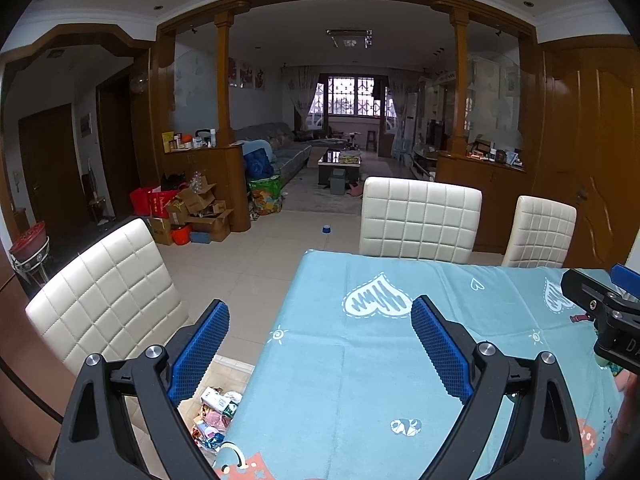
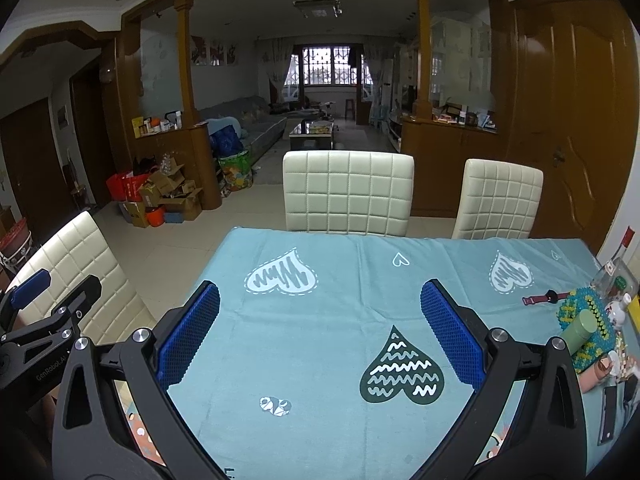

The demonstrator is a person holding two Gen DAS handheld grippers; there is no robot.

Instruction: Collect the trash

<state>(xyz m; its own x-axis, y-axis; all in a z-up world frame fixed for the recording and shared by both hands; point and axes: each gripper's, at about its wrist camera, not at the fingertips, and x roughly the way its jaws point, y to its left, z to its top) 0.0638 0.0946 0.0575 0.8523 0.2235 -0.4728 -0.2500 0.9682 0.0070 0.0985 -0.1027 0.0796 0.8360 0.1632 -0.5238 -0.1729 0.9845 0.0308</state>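
While both hover over the blue tablecloth point(image 2: 320, 340), the left gripper point(image 1: 320, 344) and right gripper point(image 2: 320, 328) hold jaws wide apart, empty.

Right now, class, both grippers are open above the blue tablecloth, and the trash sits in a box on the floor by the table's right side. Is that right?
One detail is wrong. The trash lies on the floor by the table's left side, not the right; the left wrist view shows it beside the tablecloth. Both the left gripper and right gripper are open.
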